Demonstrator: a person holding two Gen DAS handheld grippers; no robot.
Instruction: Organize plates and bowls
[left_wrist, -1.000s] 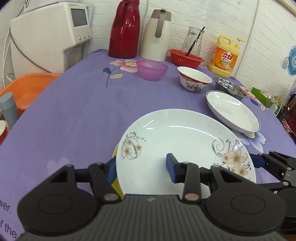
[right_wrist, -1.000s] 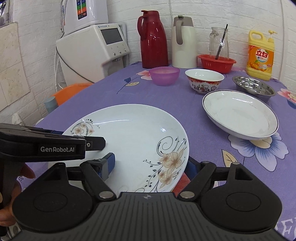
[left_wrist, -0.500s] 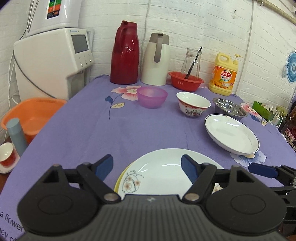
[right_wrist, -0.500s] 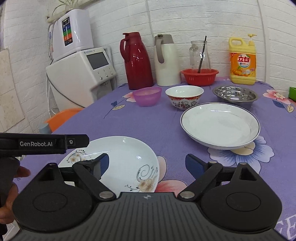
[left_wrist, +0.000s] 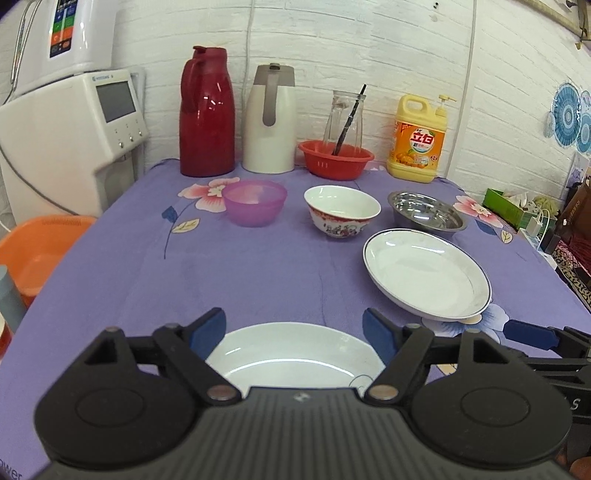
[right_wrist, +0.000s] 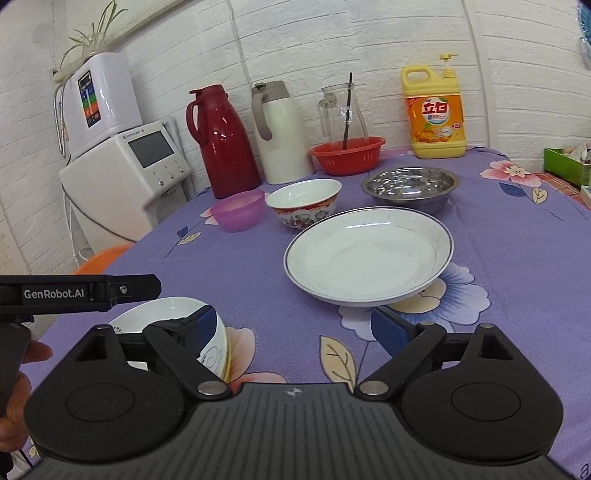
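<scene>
Both grippers hung over the near edge of the purple-clothed surface (left_wrist: 280, 266), each with its fingers spread wide and holding nothing. The left gripper (left_wrist: 293, 334) sat directly above the flowered plate (left_wrist: 295, 354), which lay flat at the near edge, resting on what looked like a yellow-rimmed dish beneath it. The right gripper (right_wrist: 291, 330) hovered just to the right of that plate, its fingers framing bare cloth.

The rimmed white plate (right_wrist: 369, 254) lay ahead of the right gripper and slightly to its right, toward the right edge, tilted a little with its near rim lifted. From the left gripper it lay ahead and well off to the right, so the right hand was clearly the nearer one for fetching it. Being round, the plate offered no long axis; its near rim faced the right fingers.

Beyond it, toward the far edge, stood the steel bowl (right_wrist: 410, 186), the patterned bowl (right_wrist: 304, 201) and the purple bowl (right_wrist: 238, 210), spaced apart in a row.
</scene>
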